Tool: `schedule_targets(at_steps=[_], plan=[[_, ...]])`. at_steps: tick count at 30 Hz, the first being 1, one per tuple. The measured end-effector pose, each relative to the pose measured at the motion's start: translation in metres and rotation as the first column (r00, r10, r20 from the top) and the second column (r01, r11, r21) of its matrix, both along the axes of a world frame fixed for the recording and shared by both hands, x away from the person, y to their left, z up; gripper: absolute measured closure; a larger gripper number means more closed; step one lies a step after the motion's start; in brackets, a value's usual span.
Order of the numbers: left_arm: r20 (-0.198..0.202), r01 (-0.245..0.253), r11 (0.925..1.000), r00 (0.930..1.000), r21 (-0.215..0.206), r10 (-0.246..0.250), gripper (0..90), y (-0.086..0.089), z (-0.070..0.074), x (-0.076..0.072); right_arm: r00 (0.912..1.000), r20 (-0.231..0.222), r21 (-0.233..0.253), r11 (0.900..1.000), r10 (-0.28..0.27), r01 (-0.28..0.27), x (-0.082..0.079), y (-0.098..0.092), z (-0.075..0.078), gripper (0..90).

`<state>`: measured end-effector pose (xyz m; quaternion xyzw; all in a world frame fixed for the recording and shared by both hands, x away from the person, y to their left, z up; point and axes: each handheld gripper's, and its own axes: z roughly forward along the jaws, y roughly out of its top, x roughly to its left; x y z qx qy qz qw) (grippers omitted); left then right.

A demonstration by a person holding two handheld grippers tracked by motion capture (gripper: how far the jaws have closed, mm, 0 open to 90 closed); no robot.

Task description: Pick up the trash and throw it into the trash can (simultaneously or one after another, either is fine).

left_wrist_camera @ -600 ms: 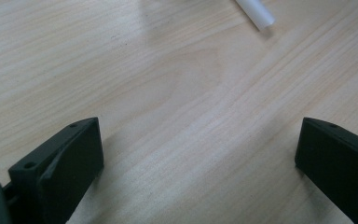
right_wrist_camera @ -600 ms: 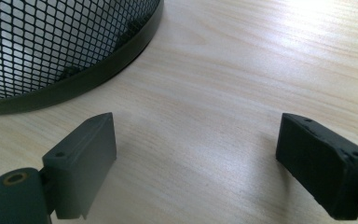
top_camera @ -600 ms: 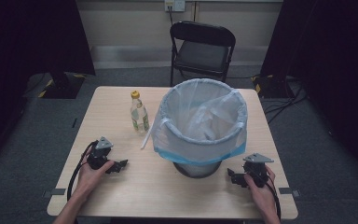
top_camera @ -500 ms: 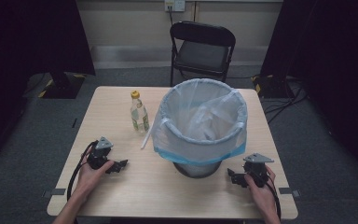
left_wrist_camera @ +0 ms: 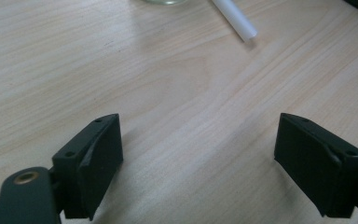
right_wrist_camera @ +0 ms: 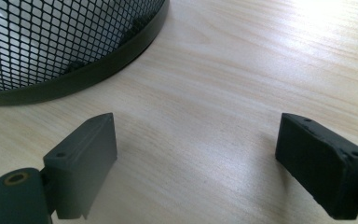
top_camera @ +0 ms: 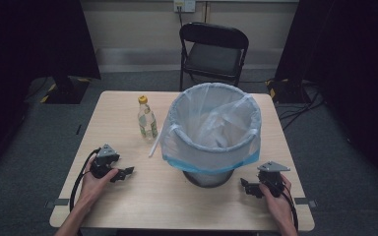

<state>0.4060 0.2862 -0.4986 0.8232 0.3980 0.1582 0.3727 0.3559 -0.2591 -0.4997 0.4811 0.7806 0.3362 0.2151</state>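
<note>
Resting apart: left tool [top_camera: 127,172], bottle [top_camera: 147,119] beyond.

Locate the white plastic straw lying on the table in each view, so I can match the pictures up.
High view: the white plastic straw lies on the wooden table, between the clear bottle with the yellow cap and the lined wire-mesh bin.
Left gripper view: its open end sits at top centre, beyond the open jaws.
Right gripper view: not in it.
Shared landmark: the bin's black mesh base.
</note>
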Motion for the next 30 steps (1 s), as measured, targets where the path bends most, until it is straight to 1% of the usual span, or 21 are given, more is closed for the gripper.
schedule_targets(at_steps=[1,3,4,5,7,9,10,11,12,14,18,19,21,22,23,24,26,27,28,29,30], plan=[[-0.002,0.001,1.0000,1.0000,0.006,-0.001,16.9,-0.002,0.001,0.000,1.0000,0.000,0.000,1.000,0.000,0.000,0.000,0.000,0.000,11.6],[0.007,0.004,1.0000,1.0000,-0.002,-0.004,16.8,-0.003,0.005,0.001,1.0000,0.000,0.000,1.000,0.000,0.000,0.000,0.000,0.000,11.6],[0.015,0.006,0.9999,0.9999,-0.010,-0.006,16.8,-0.003,0.010,0.001,1.0000,0.001,0.000,1.000,0.001,-0.001,0.000,0.000,0.000,11.6],[0.015,0.006,0.9999,0.9999,-0.010,-0.006,16.8,-0.003,0.010,0.001,1.0000,0.001,0.000,1.000,0.001,-0.001,0.000,0.000,0.000,11.6],[0.032,0.001,0.9999,0.9995,-0.015,-0.001,16.8,-0.004,0.016,0.002,1.0000,0.000,0.000,1.000,0.000,0.000,0.000,0.000,0.000,11.6],[0.036,0.010,0.9996,0.9993,-0.025,-0.010,16.9,-0.004,0.019,0.003,1.0000,0.000,0.000,1.000,0.000,0.000,0.000,0.000,0.000,11.6],[0.035,0.014,0.9994,0.9993,-0.033,-0.013,17.1,-0.003,0.020,0.004,1.0000,0.000,0.000,1.000,0.000,0.000,0.000,0.000,0.000,11.6],[0.035,0.008,0.9988,0.9994,-0.049,-0.006,17.5,-0.003,0.021,0.005,1.0000,0.000,0.000,1.000,0.001,-0.001,0.000,0.000,0.000,11.6],[0.035,0.008,0.9988,0.9994,-0.049,-0.006,17.5,-0.003,0.021,0.005,1.0000,0.000,0.000,1.000,0.001,-0.001,0.000,0.000,0.000,11.6],[0.039,0.017,0.9966,0.9991,-0.081,-0.014,17.6,-0.002,0.023,0.009,1.0000,0.000,0.000,1.000,0.000,0.000,0.000,0.000,0.000,11.6],[0.050,0.007,0.9954,0.9988,-0.095,-0.003,17.9,-0.003,0.024,0.010,1.0000,0.000,0.000,1.000,0.000,0.000,0.000,0.000,0.000,11.6],[0.057,0.007,0.9940,0.9984,-0.109,-0.001,18.0,-0.002,0.026,0.011,1.0000,0.000,0.000,1.000,0.000,0.000,0.000,0.000,0.000,11.6],[0.061,0.005,0.9933,0.9981,-0.115,0.002,18.0,-0.001,0.026,0.011,1.0000,0.000,0.000,1.000,0.000,0.000,0.000,0.000,0.000,11.6],[0.059,0.016,0.9933,0.9982,-0.114,-0.010,18.2,0.000,0.029,0.013,1.0000,0.000,0.000,1.000,0.000,0.000,0.000,0.000,0.000,11.6],[0.059,0.016,0.9933,0.9982,-0.114,-0.010,18.2,0.000,0.029,0.013,1.0000,0.000,0.000,1.000,0.001,-0.001,0.000,0.000,0.000,11.6],[0.053,0.035,0.9917,0.9982,-0.124,-0.028,18.2,-0.001,0.032,0.016,1.0000,0.000,0.000,1.000,0.001,-0.001,0.000,0.000,0.000,11.6],[0.073,0.041,0.9927,0.9968,-0.114,-0.033,18.5,-0.003,0.037,0.019,1.0000,0.001,0.000,1.000,0.001,-0.001,0.000,0.000,0.000,11.6],[0.070,0.043,0.9925,0.9969,-0.114,-0.035,19.0,-0.003,0.039,0.021,1.0000,0.001,0.000,1.000,0.001,-0.001,0.000,0.000,0.000,11.6],[0.065,0.042,0.9914,0.9973,-0.124,-0.035,18.9,-0.004,0.040,0.023,1.0000,0.000,0.000,1.000,0.001,-0.001,0.000,0.000,0.000,11.6],[0.060,0.035,0.9887,0.9978,-0.146,-0.027,19.0,-0.004,0.043,0.025,1.0000,0.000,0.000,1.000,0.000,0.000,0.000,0.000,0.000,11.6],[0.060,0.035,0.9887,0.9978,-0.146,-0.027,18.9,-0.004,0.043,0.025,1.0000,0.000,0.000,1.000,0.001,-0.001,0.000,0.000,0.000,11.6]])
